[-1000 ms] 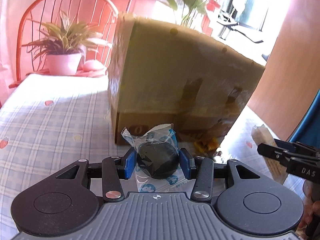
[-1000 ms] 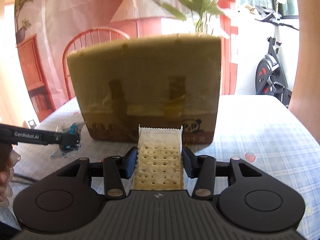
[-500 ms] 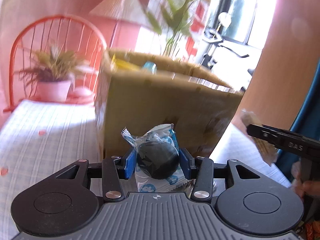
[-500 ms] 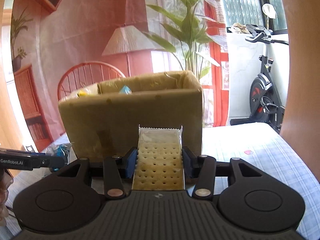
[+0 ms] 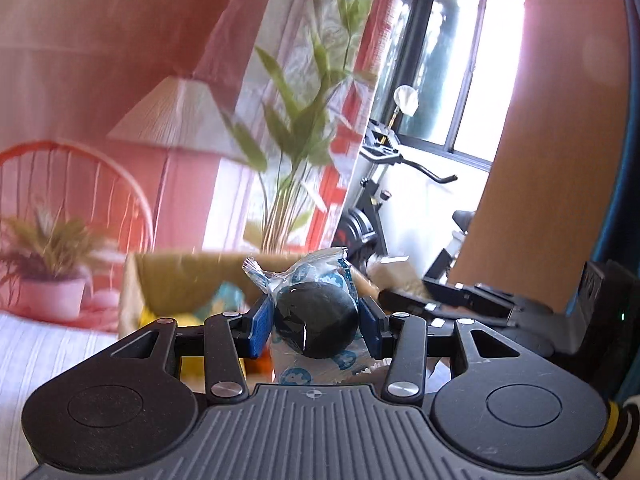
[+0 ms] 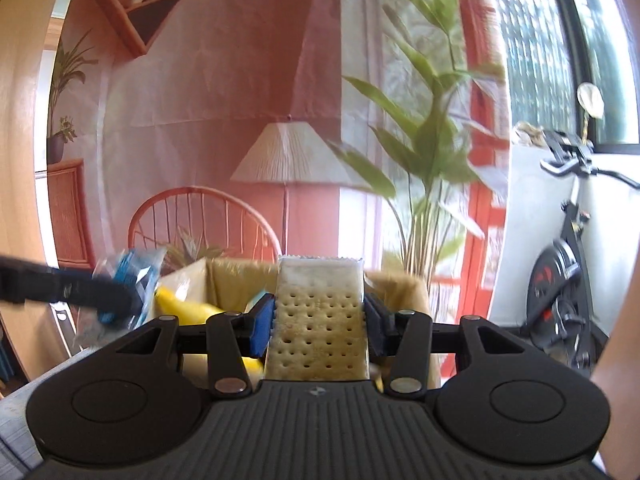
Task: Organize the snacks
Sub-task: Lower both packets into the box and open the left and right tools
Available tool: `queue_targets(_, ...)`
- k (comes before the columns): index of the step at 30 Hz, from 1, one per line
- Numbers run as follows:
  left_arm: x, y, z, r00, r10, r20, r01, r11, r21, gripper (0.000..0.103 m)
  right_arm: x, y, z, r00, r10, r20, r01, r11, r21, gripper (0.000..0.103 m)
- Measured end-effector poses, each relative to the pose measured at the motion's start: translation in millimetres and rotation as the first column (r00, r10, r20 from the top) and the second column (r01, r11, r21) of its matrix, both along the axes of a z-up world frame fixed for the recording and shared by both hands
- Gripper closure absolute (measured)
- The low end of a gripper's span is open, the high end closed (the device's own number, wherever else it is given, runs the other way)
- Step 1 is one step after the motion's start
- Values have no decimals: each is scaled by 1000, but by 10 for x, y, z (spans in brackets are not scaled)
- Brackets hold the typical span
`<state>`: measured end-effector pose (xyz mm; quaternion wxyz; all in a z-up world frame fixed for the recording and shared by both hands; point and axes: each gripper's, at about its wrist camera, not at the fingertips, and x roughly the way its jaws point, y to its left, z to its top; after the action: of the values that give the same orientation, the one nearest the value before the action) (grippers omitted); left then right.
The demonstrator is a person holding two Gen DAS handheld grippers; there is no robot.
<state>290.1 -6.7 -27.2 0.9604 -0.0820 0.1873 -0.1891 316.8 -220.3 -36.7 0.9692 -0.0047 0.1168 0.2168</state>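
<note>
cracker pack (image 6: 318, 324) clamped between right tool (image 6: 318, 320) pads, above box (image 6: 400, 284).

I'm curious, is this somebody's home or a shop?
Most likely a home's living or dining room: a floor lamp, a wicker chair, an exercise bike by the window, and a tall potted plant.

Left gripper (image 5: 316, 322): matte black body, ribbed grey-black top plate with small round crosshair mark at front edge. Two round raised discs on rounded side lobes. Triangular cut-outs in side plates. Black link bars, silver round screws at each end. Blue pads (image 5: 260, 326) on fingers.

Right gripper (image 6: 318, 320): same build, same ribbed plate, same silver screws, blue pad (image 6: 262, 326) at left. In left view its black side shows small green light.
</note>
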Motion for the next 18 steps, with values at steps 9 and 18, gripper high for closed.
queue_targets(9,745,-173,-190,996,2,-92,4,998,59,54,655,3,-254,997,-31,-65,32,999,20,54)
queue_targets(18,937,-231,-380,988,5,-154,8,996,87,49,688,-44,-447,993,-55,-104,57,998,14,52)
